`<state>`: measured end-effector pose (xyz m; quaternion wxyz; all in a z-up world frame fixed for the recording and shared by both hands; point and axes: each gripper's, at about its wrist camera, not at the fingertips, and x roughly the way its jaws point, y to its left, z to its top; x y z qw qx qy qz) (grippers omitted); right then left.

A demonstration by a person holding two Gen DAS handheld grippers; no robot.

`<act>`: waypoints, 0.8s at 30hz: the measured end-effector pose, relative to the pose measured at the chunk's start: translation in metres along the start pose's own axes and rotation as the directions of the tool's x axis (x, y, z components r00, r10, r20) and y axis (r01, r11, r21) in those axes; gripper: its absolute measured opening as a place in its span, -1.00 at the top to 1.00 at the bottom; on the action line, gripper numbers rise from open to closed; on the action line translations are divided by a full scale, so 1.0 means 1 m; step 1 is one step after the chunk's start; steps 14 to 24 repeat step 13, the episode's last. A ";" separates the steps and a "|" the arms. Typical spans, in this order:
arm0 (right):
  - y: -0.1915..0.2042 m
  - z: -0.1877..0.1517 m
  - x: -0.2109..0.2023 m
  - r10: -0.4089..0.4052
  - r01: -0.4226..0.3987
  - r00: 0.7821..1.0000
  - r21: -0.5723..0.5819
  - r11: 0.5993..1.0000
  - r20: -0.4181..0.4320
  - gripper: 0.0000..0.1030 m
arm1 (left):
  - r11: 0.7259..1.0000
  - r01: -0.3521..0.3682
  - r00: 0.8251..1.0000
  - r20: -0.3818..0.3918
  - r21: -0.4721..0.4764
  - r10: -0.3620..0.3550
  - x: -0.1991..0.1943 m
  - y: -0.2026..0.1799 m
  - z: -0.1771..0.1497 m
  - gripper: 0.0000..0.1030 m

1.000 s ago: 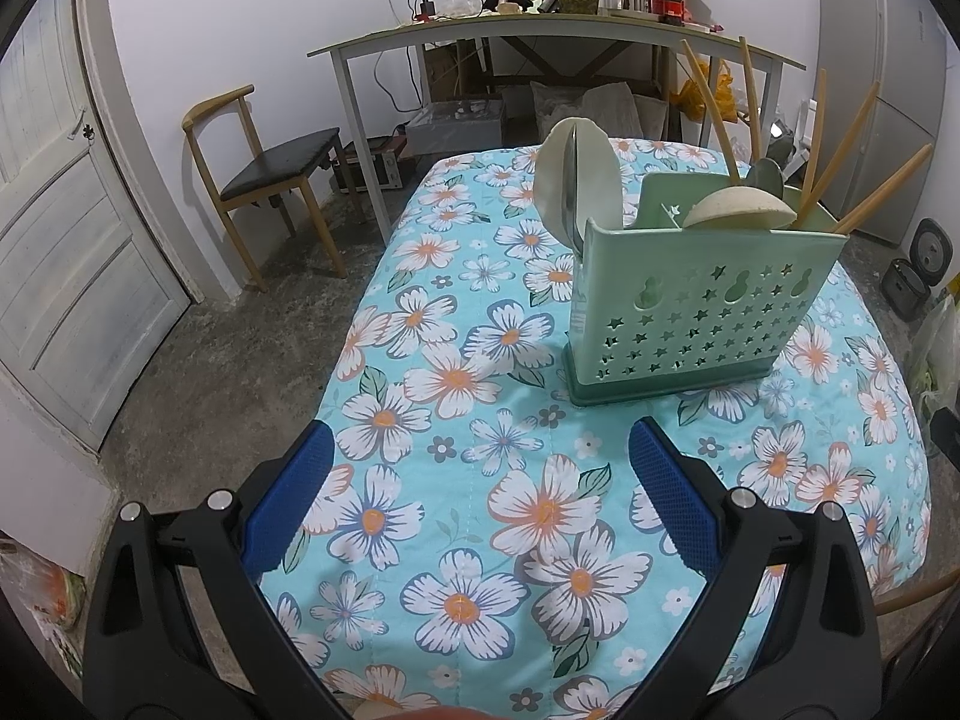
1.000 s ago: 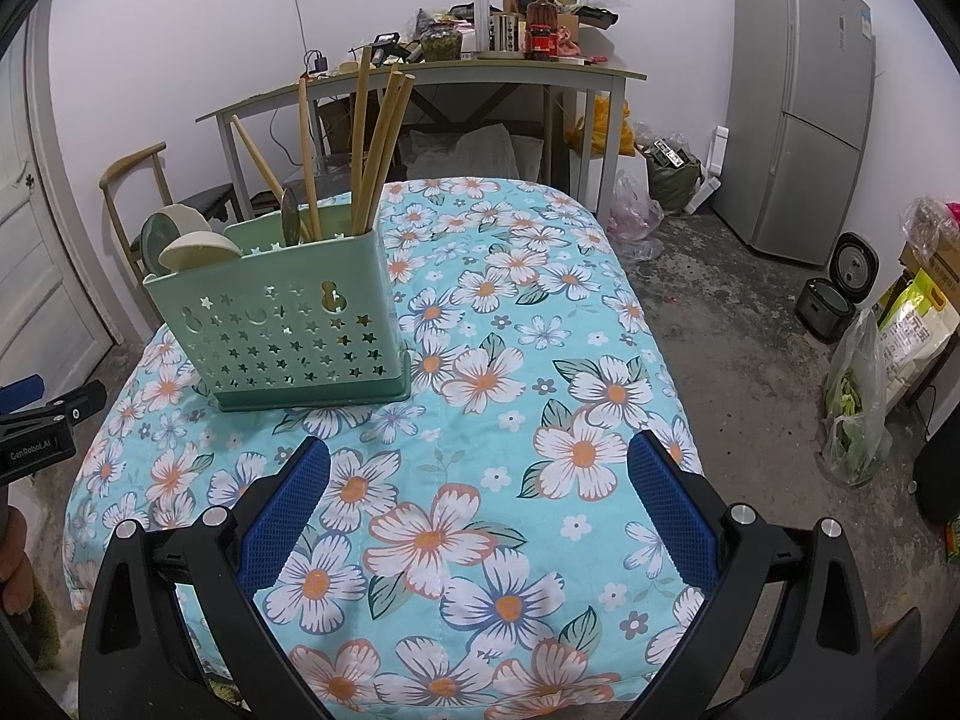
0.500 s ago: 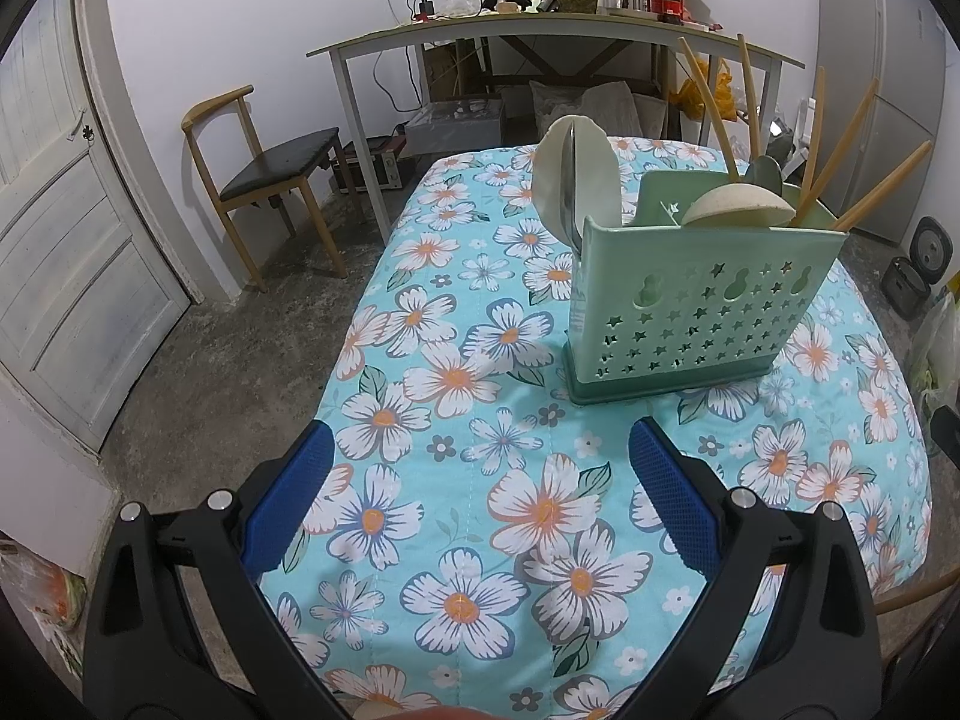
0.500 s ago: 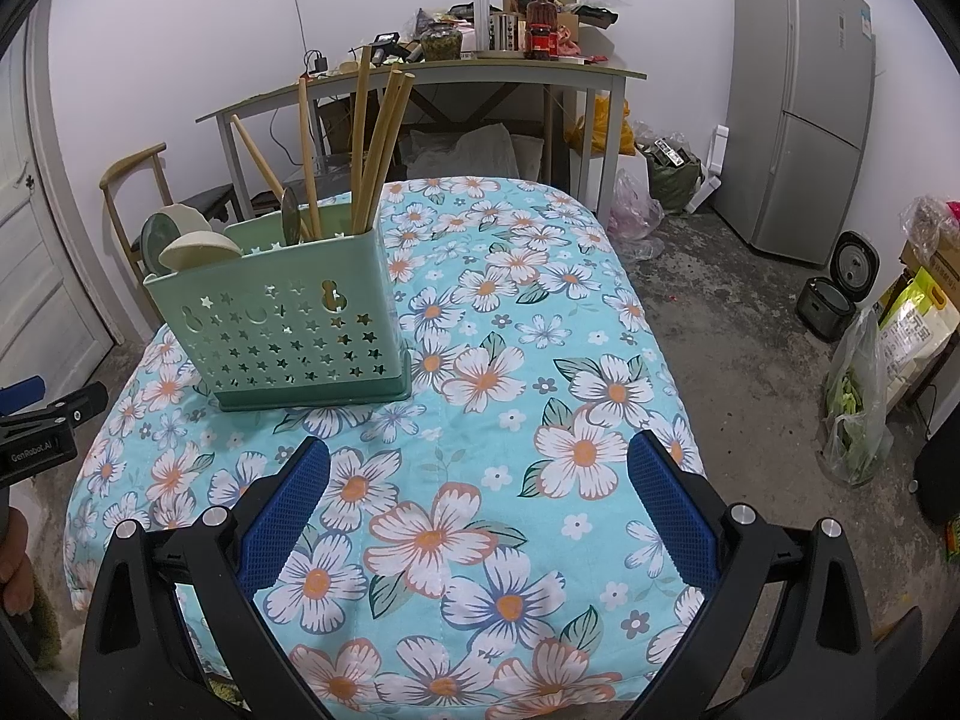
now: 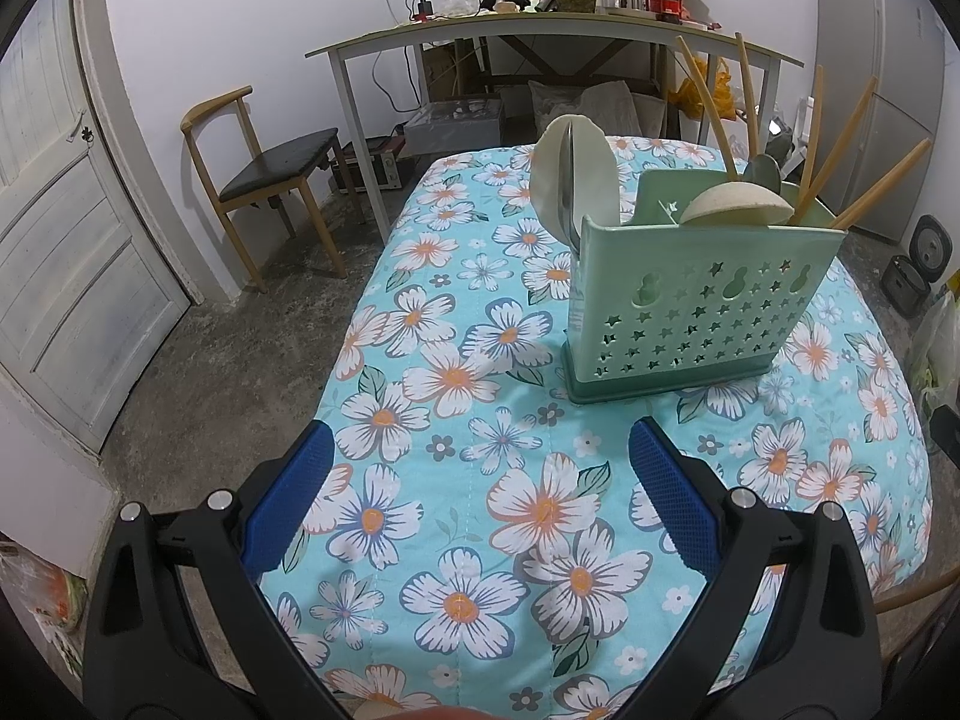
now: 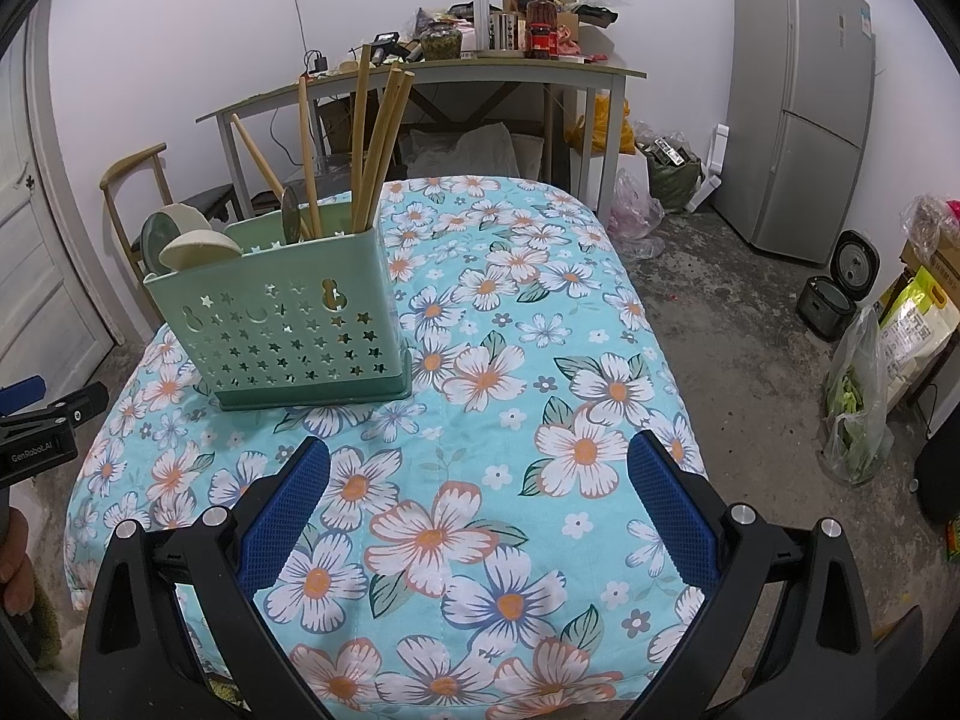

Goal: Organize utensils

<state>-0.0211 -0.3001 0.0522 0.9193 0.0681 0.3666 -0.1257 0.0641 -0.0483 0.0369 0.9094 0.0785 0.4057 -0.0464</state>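
A pale green utensil caddy with star cut-outs stands upright on the floral tablecloth. Several wooden chopsticks and cream spoons stick out of it. Another pale spoon rises at its left end. My left gripper is open above the cloth, in front of and left of the caddy, holding nothing. My right gripper is open too, in front of and right of the caddy, and empty.
A wooden chair and white door stand on the left. A cluttered desk sits behind the table, with a grey fridge, bags and a rice cooker on the right. The left gripper's tip shows at the right view's left edge.
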 end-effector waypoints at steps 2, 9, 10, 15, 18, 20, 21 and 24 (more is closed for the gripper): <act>0.000 0.000 0.000 0.000 0.000 1.000 0.000 1.000 0.001 -0.87 | 1.000 0.000 1.000 0.000 0.000 0.000 0.000 0.000 0.000 -0.85; -0.001 0.000 0.000 0.000 0.000 1.000 0.000 1.000 0.000 -0.87 | 1.000 -0.002 1.000 0.002 0.000 0.002 0.000 0.000 0.000 -0.85; -0.001 0.000 0.000 -0.001 0.001 1.000 0.000 1.000 0.000 -0.87 | 1.000 -0.003 1.000 0.003 0.001 0.003 0.000 -0.001 0.000 -0.85; -0.001 0.000 0.000 0.000 0.000 1.000 0.000 1.000 0.000 -0.87 | 1.000 -0.001 1.000 0.003 0.001 0.001 0.001 0.000 0.000 -0.85; -0.001 0.000 0.000 0.000 0.000 1.000 0.000 1.000 0.000 -0.87 | 1.000 -0.001 1.000 0.003 0.001 0.001 0.001 0.000 0.000 -0.85; -0.001 0.000 0.000 0.000 0.000 1.000 0.000 1.000 0.000 -0.87 | 1.000 -0.001 1.000 0.003 0.001 0.001 0.001 0.000 0.000 -0.85; -0.001 0.000 0.000 0.000 0.000 1.000 0.000 1.000 0.000 -0.87 | 1.000 -0.001 1.000 0.003 0.001 0.001 0.001 0.000 0.000 -0.85; -0.001 0.000 0.000 0.000 0.000 1.000 0.000 1.000 0.000 -0.87 | 1.000 -0.001 1.000 0.003 0.001 0.001 0.001 0.000 0.000 -0.85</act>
